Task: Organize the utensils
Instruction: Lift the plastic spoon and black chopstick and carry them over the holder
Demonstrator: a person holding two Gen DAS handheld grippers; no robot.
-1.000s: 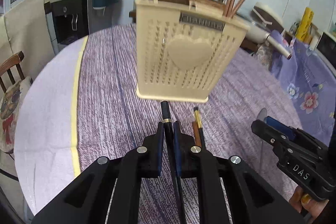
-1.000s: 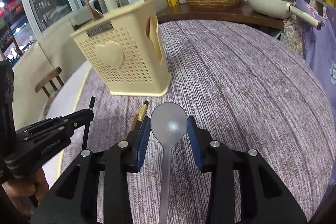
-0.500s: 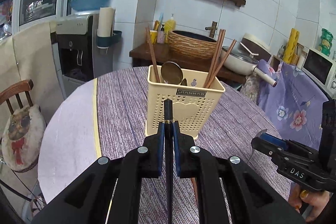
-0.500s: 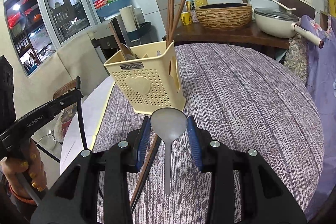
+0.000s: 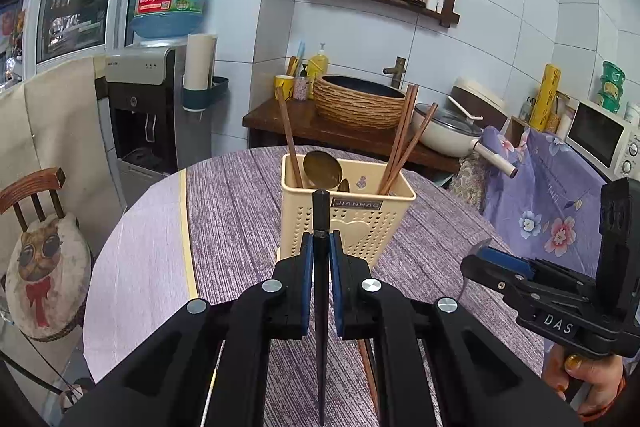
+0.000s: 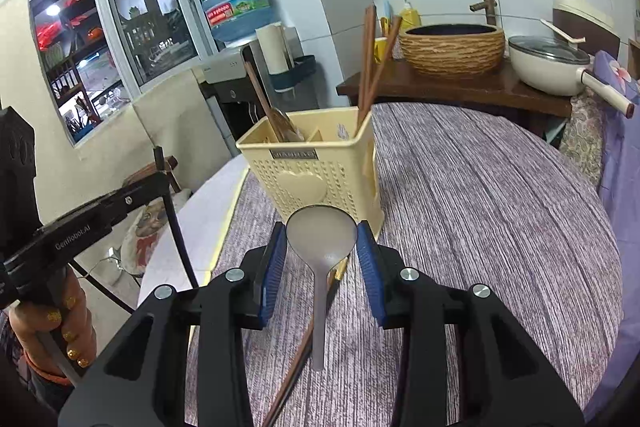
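A cream perforated utensil holder (image 5: 348,219) (image 6: 320,171) stands on the round table and holds several brown chopsticks (image 5: 400,143) (image 6: 366,63) and a spoon (image 5: 322,169). My left gripper (image 5: 321,253) is shut on a black chopstick (image 5: 321,215), held upright above the table in front of the holder. My right gripper (image 6: 321,247) is shut on a metal spoon (image 6: 321,233), bowl up, handle hanging down. A brown chopstick (image 6: 304,351) lies on the table below it.
The table has a purple striped cloth (image 6: 480,207) with a pale bare rim (image 5: 140,247) at left. A chair with a cat cushion (image 5: 44,267) stands left. A counter with a woven basket (image 5: 356,103) and a pan (image 6: 548,63) lies behind.
Both grippers have risen from the table with their utensils and pulled back from the holder. The black chopstick now stands upright in the air.
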